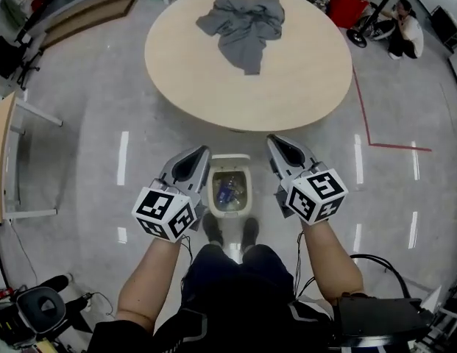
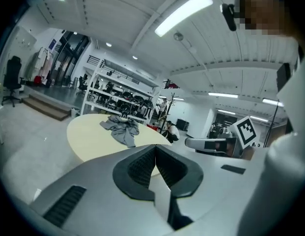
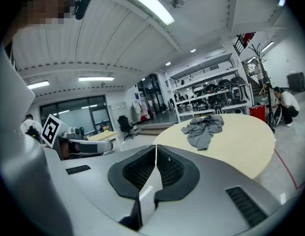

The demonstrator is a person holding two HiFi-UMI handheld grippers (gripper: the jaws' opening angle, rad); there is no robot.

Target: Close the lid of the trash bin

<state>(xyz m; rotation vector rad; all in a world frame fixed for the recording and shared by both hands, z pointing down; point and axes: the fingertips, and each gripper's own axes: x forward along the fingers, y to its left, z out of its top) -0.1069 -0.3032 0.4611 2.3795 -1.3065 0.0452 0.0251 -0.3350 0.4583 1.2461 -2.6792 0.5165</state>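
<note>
White open bin [image 1: 229,159], L tool [image 1: 202,154] & R tool [image 1: 274,140] flanking its sides

Cream-white on the trash bin [image 1: 230,158], blue and clear inside. Pale beige on the desk [image 1: 302,79], mid-grey on the cloth [image 1: 244,20]. Silver-grey with black ribbed pads on the left claw [image 2: 155,149] and right claw [image 3: 156,149]; black-and-white squares on the marker cubes [image 1: 165,213]. Glossy grey on the floor [image 1: 96,109], thin red line [image 1: 363,116].

A round, pale worktop [image 1: 302,79] fills the upper middle of the head view, with a crumpled grey cloth [image 1: 244,20] lying on its far part. At the upper right a person [image 1: 406,29] crouches near a red container [image 1: 347,7]. A red line [image 1: 363,118] crosses the glossy grey floor [image 1: 88,123] right of the worktop. Wooden steps [image 1: 88,12] sit at the upper left
</note>
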